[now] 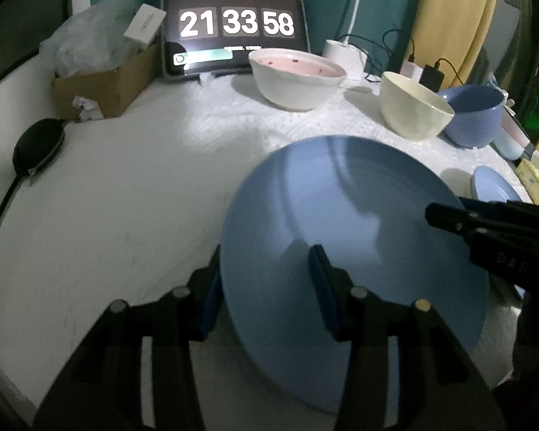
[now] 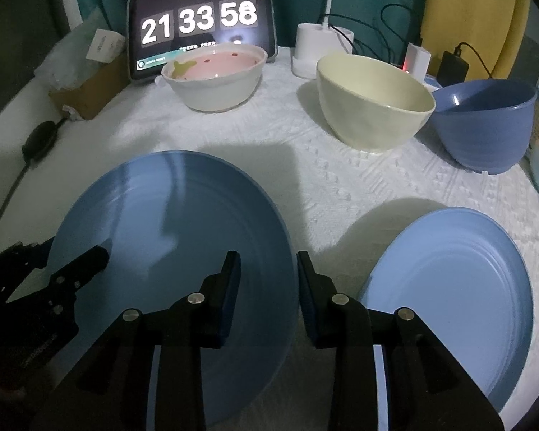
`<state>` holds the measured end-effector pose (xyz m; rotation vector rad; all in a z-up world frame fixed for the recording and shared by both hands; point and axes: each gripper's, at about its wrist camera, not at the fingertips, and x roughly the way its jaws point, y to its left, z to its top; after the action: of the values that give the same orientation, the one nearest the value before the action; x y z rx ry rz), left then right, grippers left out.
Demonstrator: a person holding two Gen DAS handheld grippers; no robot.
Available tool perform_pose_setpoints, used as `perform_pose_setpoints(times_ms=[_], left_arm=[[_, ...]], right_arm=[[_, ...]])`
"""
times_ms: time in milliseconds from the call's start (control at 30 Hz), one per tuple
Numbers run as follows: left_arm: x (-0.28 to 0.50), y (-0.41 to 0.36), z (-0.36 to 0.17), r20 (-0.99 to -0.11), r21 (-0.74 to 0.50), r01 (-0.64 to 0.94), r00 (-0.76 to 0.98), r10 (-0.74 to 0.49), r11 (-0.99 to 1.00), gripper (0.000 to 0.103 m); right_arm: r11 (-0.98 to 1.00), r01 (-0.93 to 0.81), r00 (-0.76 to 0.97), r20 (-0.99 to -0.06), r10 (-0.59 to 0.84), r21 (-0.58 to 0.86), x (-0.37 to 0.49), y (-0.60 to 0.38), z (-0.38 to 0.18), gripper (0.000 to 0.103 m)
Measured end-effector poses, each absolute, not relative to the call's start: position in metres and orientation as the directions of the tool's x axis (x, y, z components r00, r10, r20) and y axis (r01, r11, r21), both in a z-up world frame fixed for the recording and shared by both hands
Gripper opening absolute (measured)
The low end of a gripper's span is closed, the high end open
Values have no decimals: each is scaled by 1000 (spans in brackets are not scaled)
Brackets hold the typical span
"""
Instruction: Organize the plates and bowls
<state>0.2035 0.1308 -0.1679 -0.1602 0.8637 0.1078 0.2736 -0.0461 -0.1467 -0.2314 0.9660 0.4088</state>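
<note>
A large blue plate (image 1: 348,251) (image 2: 169,251) is tilted above the white table. My left gripper (image 1: 266,287) straddles its left rim, one finger under and one over it. My right gripper (image 2: 267,294) straddles its right rim the same way; it also shows in the left wrist view (image 1: 449,221). Whether either is clamped tight is unclear. A second blue plate (image 2: 449,305) lies flat on the right. A white bowl with pink inside (image 2: 215,79), a cream bowl (image 2: 373,104) and a blue bowl (image 2: 488,125) stand at the back.
A tablet clock (image 2: 201,25) stands at the back. A cardboard box (image 1: 104,86) with plastic bags sits back left. A black pouch with a cord (image 1: 36,147) lies at the left edge. A white lamp base (image 2: 316,54), chargers and cables are at the back right.
</note>
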Motion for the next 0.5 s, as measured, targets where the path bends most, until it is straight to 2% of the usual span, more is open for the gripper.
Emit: perform_pose_setpoints(times_ms=[500], left_arm=[[185, 116, -147, -727, -90, -142, 686, 33, 986, 46]], right_arm=[[904, -427, 554, -794, 249, -14, 253, -62, -123, 33]])
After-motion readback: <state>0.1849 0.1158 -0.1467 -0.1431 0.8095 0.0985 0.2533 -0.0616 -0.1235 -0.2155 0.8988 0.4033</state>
